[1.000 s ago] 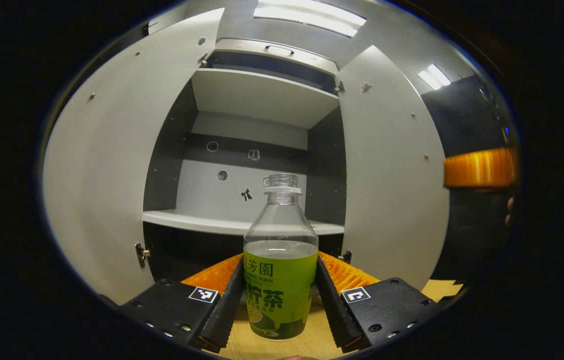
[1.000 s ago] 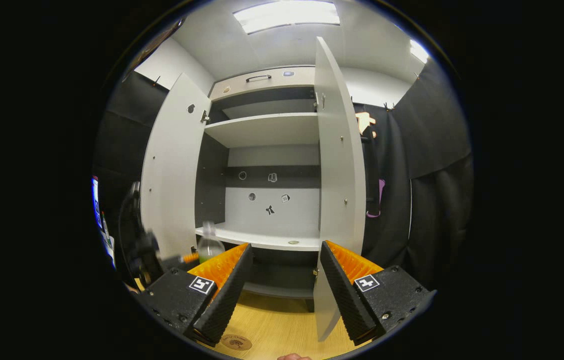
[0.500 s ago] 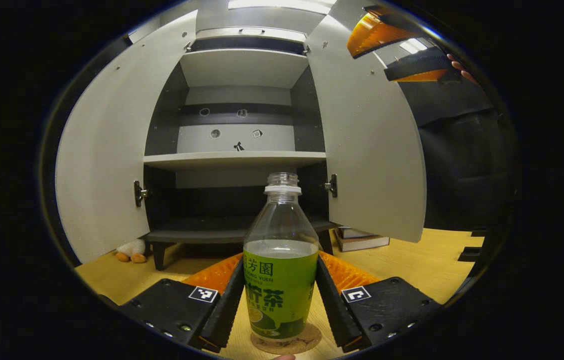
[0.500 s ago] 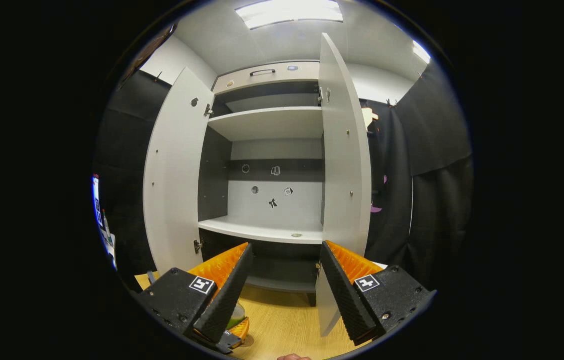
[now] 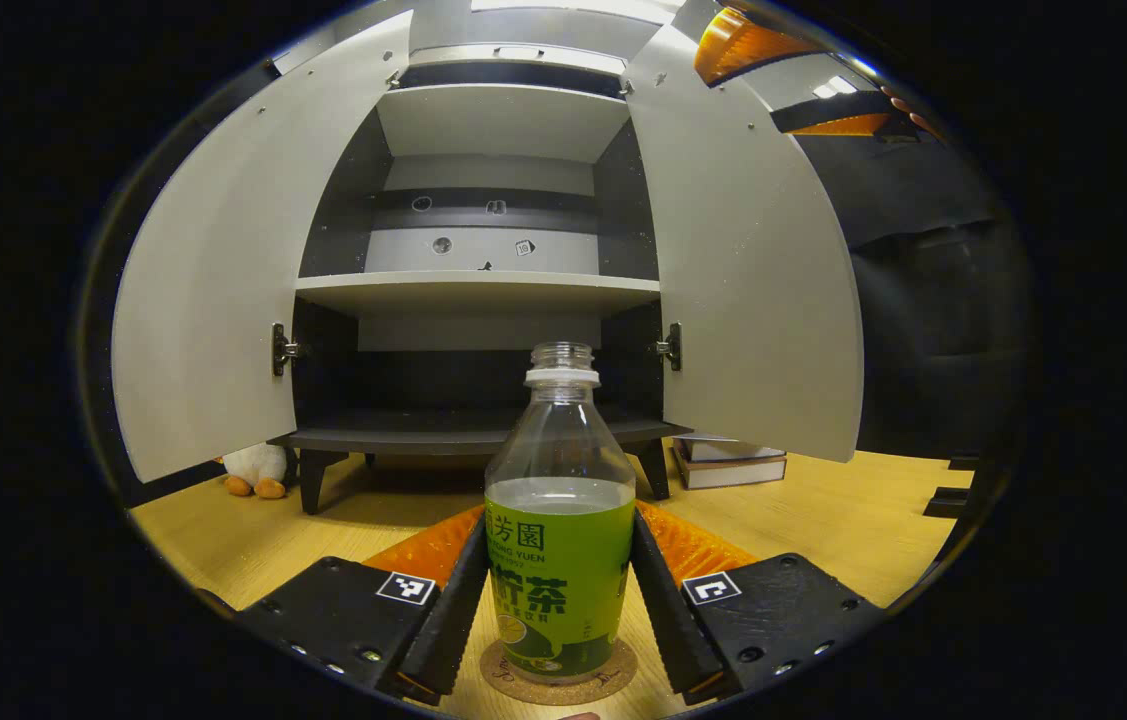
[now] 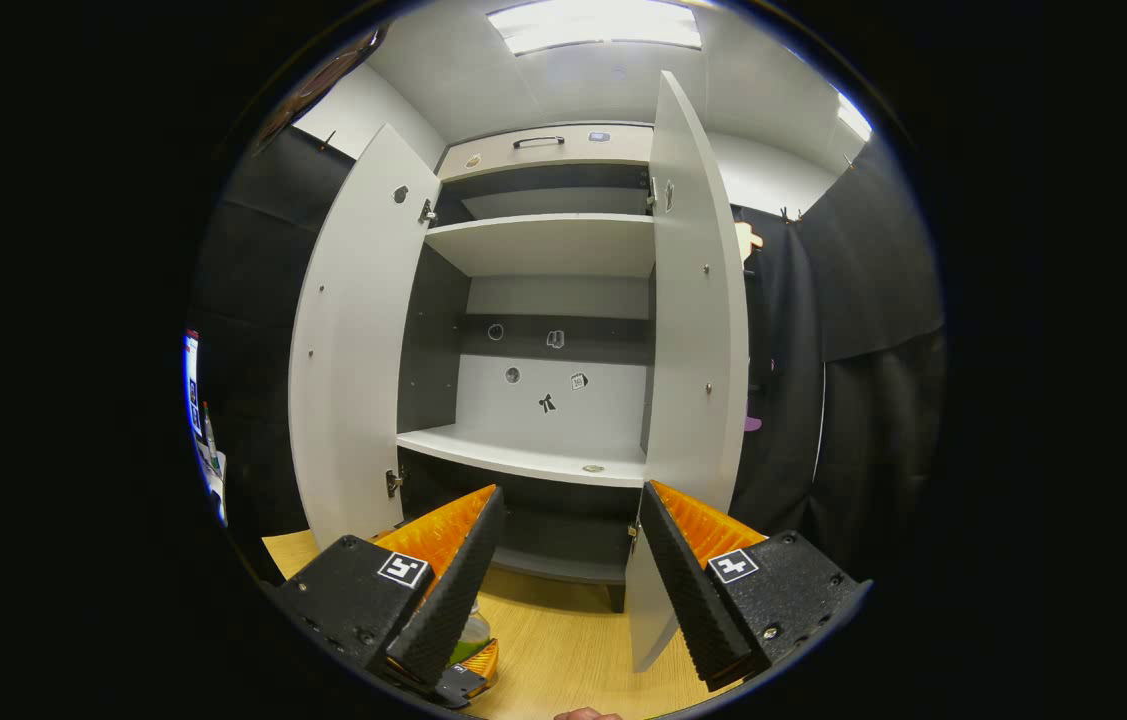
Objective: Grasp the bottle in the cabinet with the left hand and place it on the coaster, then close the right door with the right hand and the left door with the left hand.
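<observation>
1. Now the bottle [image 5: 560,560] stands upright on the coaster [image 5: 613,678], between the left gripper's [image 5: 558,610] fingers, which press its label on both sides.
2. Higher up, the right gripper [image 6: 568,590] hangs open before the cabinet [image 6: 543,250], gripping nothing.
3. Both doors, left [image 5: 208,290] and right [image 5: 743,270], stand open.

Wooden floor [image 5: 823,510] — coaster [image 5: 613,680], books [image 5: 728,465], cabinet [image 5: 483,440]

L gripper [image 5: 560,610] clamping bottle [image 5: 560,520], upright on coaster [image 5: 559,677]
</observation>
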The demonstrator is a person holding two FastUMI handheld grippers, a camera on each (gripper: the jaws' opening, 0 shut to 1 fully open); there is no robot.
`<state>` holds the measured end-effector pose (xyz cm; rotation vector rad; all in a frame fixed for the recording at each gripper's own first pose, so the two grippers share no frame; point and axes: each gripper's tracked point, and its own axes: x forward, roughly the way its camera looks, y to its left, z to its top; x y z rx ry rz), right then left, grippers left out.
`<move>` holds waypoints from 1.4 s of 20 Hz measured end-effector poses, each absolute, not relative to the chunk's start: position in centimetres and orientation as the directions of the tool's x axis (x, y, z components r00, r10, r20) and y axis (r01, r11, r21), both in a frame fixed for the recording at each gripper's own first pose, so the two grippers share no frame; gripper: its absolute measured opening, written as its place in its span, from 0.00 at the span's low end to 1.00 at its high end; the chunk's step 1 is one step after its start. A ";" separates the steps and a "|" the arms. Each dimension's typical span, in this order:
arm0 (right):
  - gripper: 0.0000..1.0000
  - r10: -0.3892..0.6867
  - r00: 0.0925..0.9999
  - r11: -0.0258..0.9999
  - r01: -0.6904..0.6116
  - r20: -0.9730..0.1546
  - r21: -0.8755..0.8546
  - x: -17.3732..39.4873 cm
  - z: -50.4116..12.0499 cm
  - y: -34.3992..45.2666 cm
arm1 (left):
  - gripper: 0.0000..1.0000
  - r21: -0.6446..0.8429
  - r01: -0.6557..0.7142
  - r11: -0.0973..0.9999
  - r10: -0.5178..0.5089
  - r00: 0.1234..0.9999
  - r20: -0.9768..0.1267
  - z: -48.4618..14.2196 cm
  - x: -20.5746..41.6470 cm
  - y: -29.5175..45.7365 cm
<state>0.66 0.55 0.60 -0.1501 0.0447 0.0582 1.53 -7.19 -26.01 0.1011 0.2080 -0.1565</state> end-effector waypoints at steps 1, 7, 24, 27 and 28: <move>0.84 0.053 0.997 0.987 -0.061 -0.055 -0.146 0.7 0.4 0.5 | 0.75 0.081 0.165 0.983 -0.144 0.966 -0.215 -26.0 1.5 -7.0; 0.84 0.069 0.995 0.986 -0.079 -0.073 -0.149 1.1 0.1 0.8 | 0.77 0.087 0.200 0.976 -0.174 0.954 -0.245 -26.1 0.4 -7.3; 0.84 0.102 0.994 0.986 -0.107 -0.046 -0.127 0.6 0.6 1.5 | 0.95 0.055 0.186 0.981 -0.179 0.977 -0.117 -13.7 0.3 -6.4; 0.84 0.104 0.994 0.992 -0.105 -0.022 -0.067 -0.1 0.4 1.1 | 0.95 -0.009 0.171 0.985 -0.170 0.978 -0.121 -9.9 0.5 -6.3; 0.84 0.102 0.995 0.994 -0.102 -0.001 -0.040 -0.4 0.6 1.0 | 0.95 -0.033 0.176 0.984 -0.179 0.974 -0.137 -9.1 0.6 -6.4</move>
